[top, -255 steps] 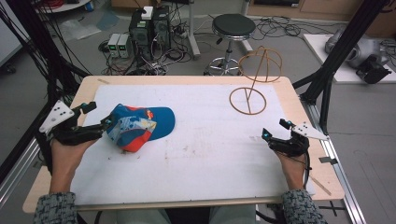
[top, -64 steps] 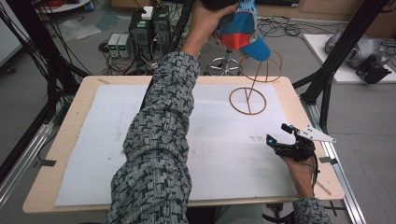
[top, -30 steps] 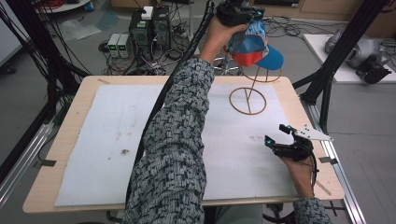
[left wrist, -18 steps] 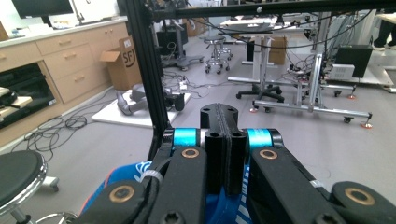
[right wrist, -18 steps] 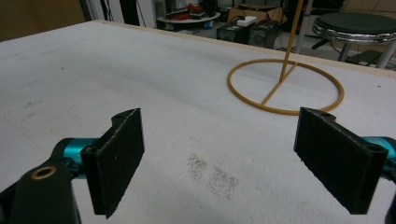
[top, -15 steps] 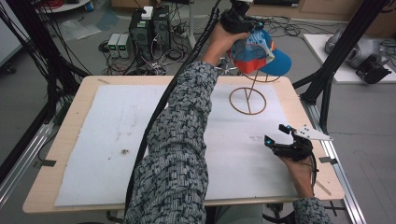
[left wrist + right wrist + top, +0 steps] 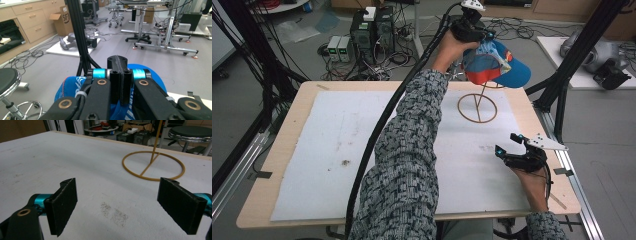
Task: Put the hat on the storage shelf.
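Observation:
A blue and orange cap (image 7: pixel 494 62) hangs in the air over the top of the yellow wire stand (image 7: pixel 477 106) at the table's far right. My left gripper (image 7: pixel 476 36) is shut on the cap's crown, with the arm stretched far across the table. In the left gripper view the jaws are pressed together on the cap (image 7: pixel 151 75), whose blue brim shows behind the left gripper (image 7: pixel 119 72). My right gripper (image 7: pixel 508 143) rests open near the right front of the table, holding nothing. In its own view the right gripper (image 7: pixel 117 205) faces the stand's ring base (image 7: pixel 153 166).
A white mat (image 7: pixel 332 150) covers the wooden table, with a small dark speck (image 7: pixel 345 162) on it. Black frame posts (image 7: pixel 562 75) rise at the right edge. Behind the table the floor holds computers (image 7: pixel 372 30) and cables.
Over the last second my left gripper has carried the cap down and slightly right, closer to the top of the wire stand. The right gripper has stayed where it was.

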Tool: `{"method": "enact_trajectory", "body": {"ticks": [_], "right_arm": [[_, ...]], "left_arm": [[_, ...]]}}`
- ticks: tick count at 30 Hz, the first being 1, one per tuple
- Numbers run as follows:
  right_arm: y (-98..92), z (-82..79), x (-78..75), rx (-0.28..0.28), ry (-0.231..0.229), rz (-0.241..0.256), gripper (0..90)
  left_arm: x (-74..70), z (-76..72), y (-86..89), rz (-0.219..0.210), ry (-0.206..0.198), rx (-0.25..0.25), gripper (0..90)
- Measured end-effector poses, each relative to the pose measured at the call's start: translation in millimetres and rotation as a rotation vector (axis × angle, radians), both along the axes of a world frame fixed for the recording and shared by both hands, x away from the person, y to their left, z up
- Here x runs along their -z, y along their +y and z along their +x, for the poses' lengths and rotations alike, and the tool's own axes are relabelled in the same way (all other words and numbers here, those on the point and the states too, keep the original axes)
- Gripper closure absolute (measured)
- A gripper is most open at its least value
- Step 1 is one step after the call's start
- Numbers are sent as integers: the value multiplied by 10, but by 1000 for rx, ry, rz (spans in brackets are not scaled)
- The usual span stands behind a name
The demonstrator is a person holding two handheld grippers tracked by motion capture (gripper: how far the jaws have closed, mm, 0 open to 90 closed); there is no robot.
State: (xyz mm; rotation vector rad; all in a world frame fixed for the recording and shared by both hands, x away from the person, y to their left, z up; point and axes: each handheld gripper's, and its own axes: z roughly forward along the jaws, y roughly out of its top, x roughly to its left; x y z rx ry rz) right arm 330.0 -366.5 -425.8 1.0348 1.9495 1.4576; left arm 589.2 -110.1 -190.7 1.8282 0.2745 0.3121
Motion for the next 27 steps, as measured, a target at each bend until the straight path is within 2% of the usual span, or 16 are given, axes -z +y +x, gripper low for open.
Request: {"method": "enact_trajectory", "body": {"ticks": [15,27], "right_arm": [[3,5,4,-1,5,-4,155],[8,11,9,-5,4,-10,156]], "left_arm": [[178,83,-97,23,39,0,894],[232,122,-112,35,40,-9,893]]}}
